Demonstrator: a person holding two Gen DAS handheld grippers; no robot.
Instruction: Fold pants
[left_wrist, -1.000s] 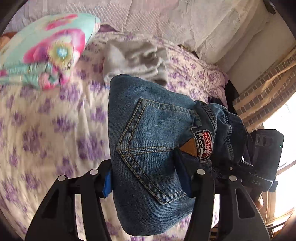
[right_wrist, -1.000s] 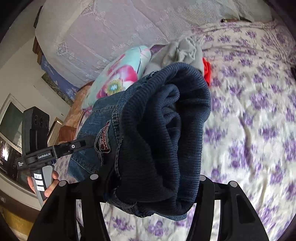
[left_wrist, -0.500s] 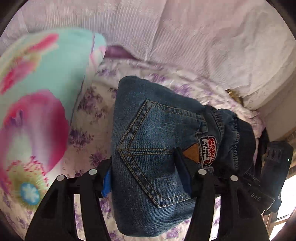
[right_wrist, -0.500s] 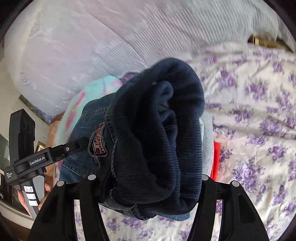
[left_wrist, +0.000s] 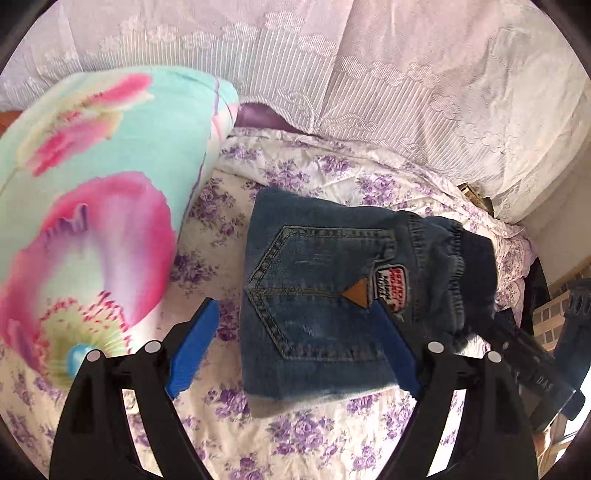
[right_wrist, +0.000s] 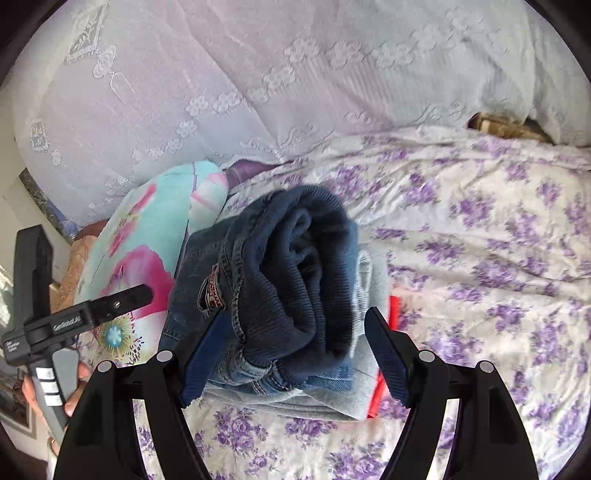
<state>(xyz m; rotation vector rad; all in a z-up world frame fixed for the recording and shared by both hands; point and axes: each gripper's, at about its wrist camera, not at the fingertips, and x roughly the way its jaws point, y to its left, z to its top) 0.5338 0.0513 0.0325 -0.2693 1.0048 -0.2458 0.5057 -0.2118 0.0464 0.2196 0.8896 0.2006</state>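
The folded jeans (left_wrist: 325, 295) lie on the floral bedspread (left_wrist: 295, 435) beside the pillow (left_wrist: 92, 206), and both the left gripper (left_wrist: 291, 343) and the right gripper (right_wrist: 291, 354) stand wide around them, gripping nothing. Only the right view shows the jeans resting on a grey garment (right_wrist: 369, 369) over something red (right_wrist: 393, 306), while the left view shows their back pocket and patch (left_wrist: 389, 284).

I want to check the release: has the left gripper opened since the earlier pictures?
Yes. The left gripper now stands open, its blue pads clear of the folded jeans, which lie beside the floral pillow.
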